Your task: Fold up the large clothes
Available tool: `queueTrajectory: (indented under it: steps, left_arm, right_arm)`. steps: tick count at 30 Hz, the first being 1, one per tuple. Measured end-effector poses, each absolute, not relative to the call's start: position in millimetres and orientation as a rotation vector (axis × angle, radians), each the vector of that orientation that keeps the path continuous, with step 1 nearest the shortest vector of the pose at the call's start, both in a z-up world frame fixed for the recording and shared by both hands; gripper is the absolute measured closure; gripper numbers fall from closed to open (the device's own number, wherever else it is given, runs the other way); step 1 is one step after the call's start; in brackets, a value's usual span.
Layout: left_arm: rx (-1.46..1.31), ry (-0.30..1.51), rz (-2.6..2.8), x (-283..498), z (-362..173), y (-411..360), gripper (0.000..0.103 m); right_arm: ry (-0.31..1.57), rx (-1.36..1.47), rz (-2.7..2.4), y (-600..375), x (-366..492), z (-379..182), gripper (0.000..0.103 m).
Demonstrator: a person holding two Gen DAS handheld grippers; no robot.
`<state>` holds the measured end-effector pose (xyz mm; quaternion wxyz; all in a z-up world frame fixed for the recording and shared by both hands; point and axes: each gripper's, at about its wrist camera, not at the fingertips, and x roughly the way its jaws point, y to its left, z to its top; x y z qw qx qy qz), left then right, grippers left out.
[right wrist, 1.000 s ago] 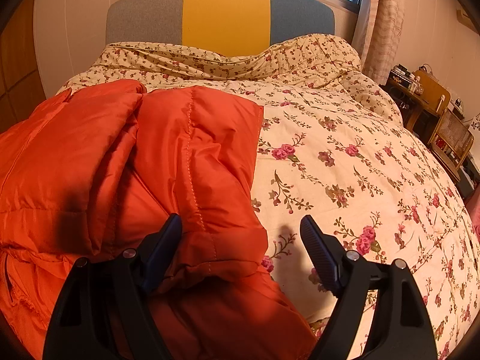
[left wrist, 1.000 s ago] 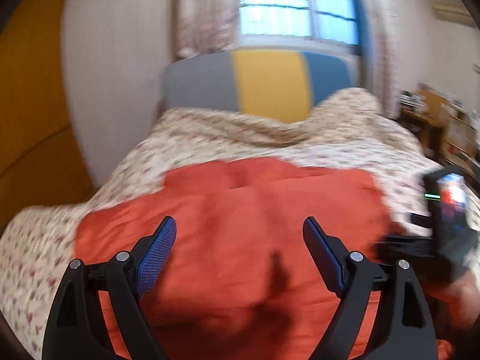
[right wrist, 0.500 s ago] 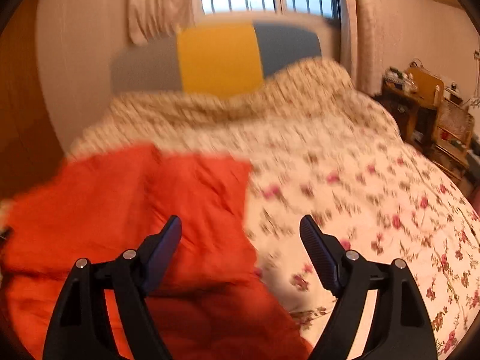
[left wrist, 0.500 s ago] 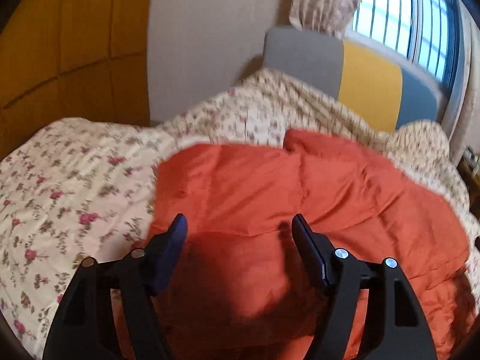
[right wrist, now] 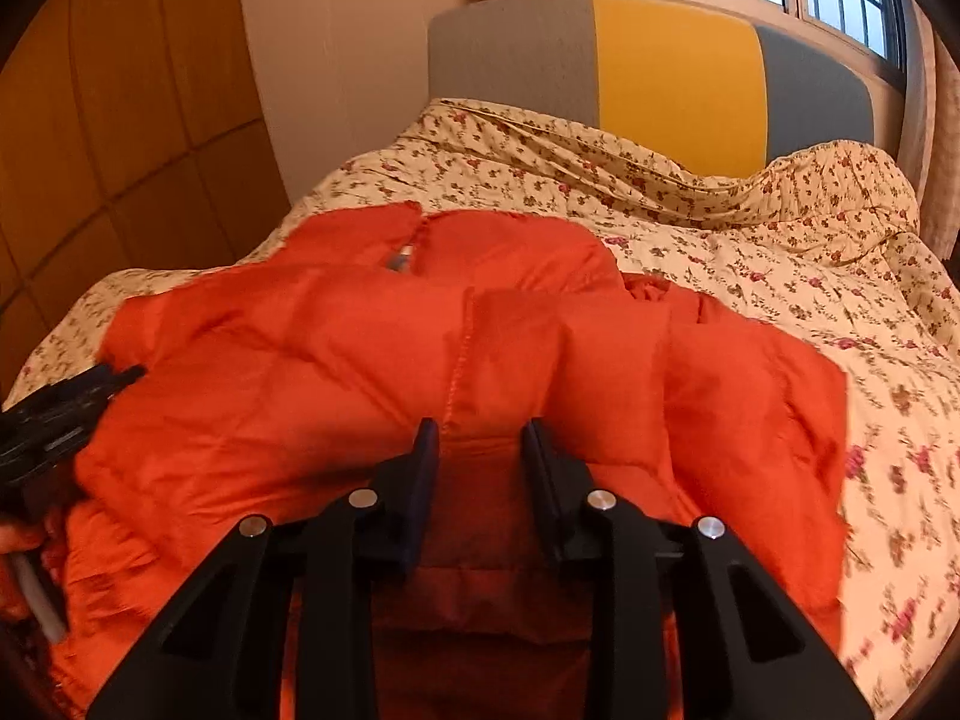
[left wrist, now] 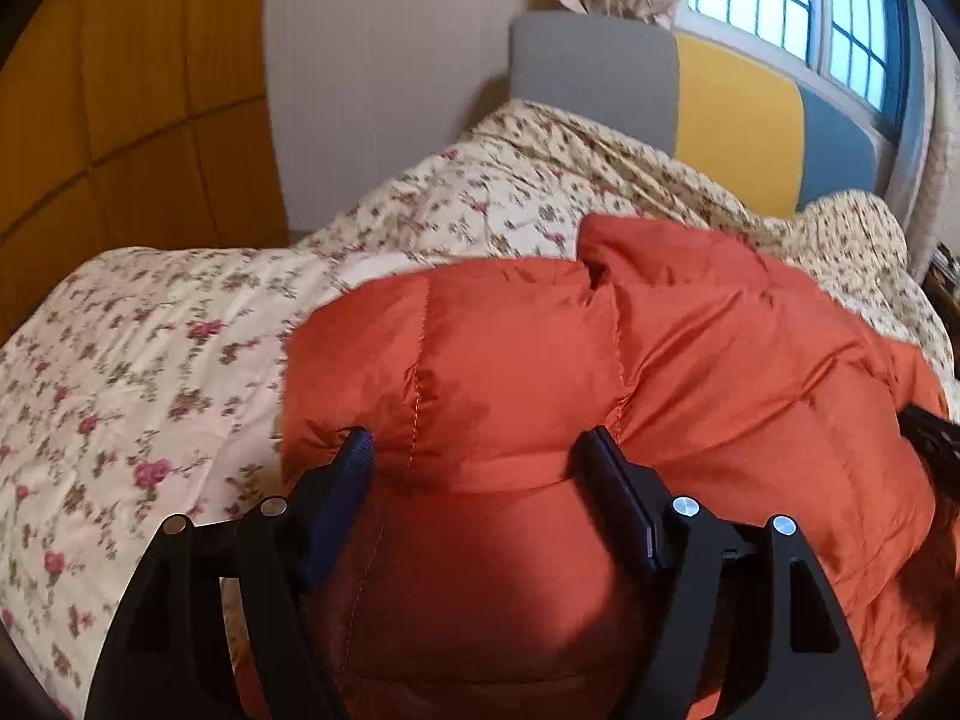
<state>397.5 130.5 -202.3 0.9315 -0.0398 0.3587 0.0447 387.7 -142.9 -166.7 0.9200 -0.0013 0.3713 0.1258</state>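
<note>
1. Your right gripper (right wrist: 480,444) has narrowed its jaws around a raised fold of the orange puffer jacket (right wrist: 372,360); whether it pinches is unclear.
2. Your left gripper (left wrist: 477,456) stands wide, fingers straddling a jacket bulge.
3. Only the right view shows the collar opening.
4. Jacket lies bunched on the floral quilt (right wrist: 750,240), below the headboard (right wrist: 672,60).

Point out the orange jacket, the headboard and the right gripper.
Orange jacket (left wrist: 510,360), left wrist view, on its puffy top panel.
Headboard (right wrist: 678,60), right wrist view, on its yellow middle.
Right gripper (right wrist: 480,438), right wrist view, between its fingertips.
</note>
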Motion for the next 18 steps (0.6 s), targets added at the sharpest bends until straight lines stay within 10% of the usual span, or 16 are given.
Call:
queueTrajectory:
  steps: [10, 18]
  left_arm:
    - [-0.113, 0.771, 0.075, 403.0, -214.2, 135.8, 0.027]
    - [-0.121, 0.772, 0.137, 386.2, -207.6, 140.4, 0.004]
  right_arm:
    - [0.776, 0.007, 0.251, -145.2, 394.8, -190.3, 0.074]
    - [0.751, -0.037, 0.211, -140.9, 383.5, -184.0, 0.059]
